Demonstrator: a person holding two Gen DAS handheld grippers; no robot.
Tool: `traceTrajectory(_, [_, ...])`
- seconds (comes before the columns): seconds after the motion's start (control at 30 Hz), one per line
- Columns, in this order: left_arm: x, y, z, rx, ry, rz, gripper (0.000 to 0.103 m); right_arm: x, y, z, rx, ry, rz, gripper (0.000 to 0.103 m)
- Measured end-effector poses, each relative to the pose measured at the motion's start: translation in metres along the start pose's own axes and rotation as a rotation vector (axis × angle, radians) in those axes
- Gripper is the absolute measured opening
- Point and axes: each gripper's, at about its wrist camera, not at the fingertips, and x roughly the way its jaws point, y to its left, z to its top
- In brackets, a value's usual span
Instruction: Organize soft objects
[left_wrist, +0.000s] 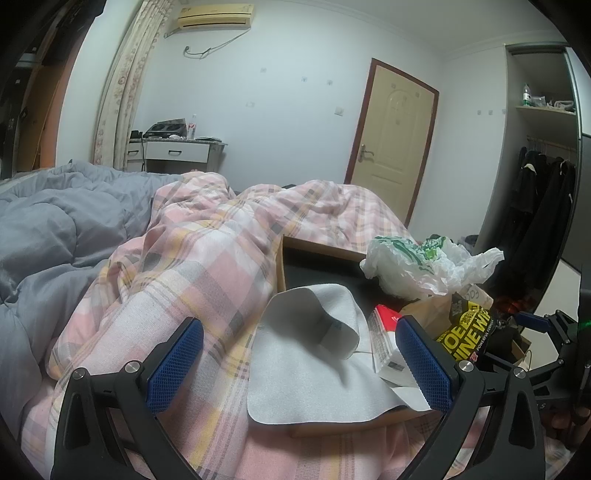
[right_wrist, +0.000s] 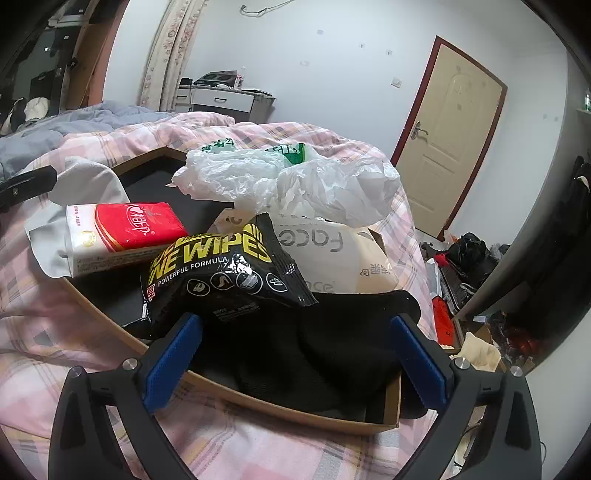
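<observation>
With your right gripper (right_wrist: 295, 354) spread wide over the black cloth (right_wrist: 314, 354) in the near corner of the cardboard tray (right_wrist: 277, 410), lower squarely and pinch a thick fold (left gripper (left_wrist: 299, 369) gapes too, over the white cloth (left_wrist: 314, 376)), avoiding the wipes pack (right_wrist: 218, 273).

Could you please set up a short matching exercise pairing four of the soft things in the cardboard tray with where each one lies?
Things:
1. black shoe-wipes packet with yellow lettering
2. crumpled white plastic bag
3. black knitted cloth
4. pale grey cloth

Places:
A. draped over the tray's left edge
B. at the far end, on top of the pile
C. nearest the right gripper
D. mid-tray, beside the red tissue pack

Pairs: 1-D, 2-B, 3-C, 4-A
</observation>
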Motion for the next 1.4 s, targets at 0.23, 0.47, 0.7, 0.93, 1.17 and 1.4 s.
traceTrajectory(0.23, [-0.0002, 0.0005, 0.0002, 0.001, 0.001, 0.001, 0.103, -0.0002, 0.0001, 0.0003, 0.002, 0.001, 0.002, 0.101])
traceTrajectory(0.47, [-0.0005, 0.0011, 0.0004, 0.001, 0.001, 0.001, 0.103, -0.0001, -0.0007, 0.0002, 0.002, 0.001, 0.003, 0.101])
traceTrajectory(0.7, [0.0000, 0.0006, 0.0008, 0.002, 0.002, 0.002, 0.103, -0.0005, -0.0007, 0.0001, 0.002, 0.001, 0.003, 0.101])
traceTrajectory(0.93, [0.0004, 0.0005, 0.0001, 0.003, 0.003, 0.003, 0.103, -0.0004, -0.0013, 0.0002, 0.002, 0.001, 0.004, 0.101])
traceTrajectory(1.17, [0.0007, -0.0002, 0.0005, 0.003, 0.003, 0.003, 0.103, -0.0005, -0.0015, 0.0001, 0.003, 0.001, 0.004, 0.101])
traceTrajectory(1.4, [0.0019, -0.0025, 0.0009, 0.004, 0.004, 0.004, 0.103, -0.0004, -0.0014, 0.0003, 0.004, 0.001, 0.005, 0.101])
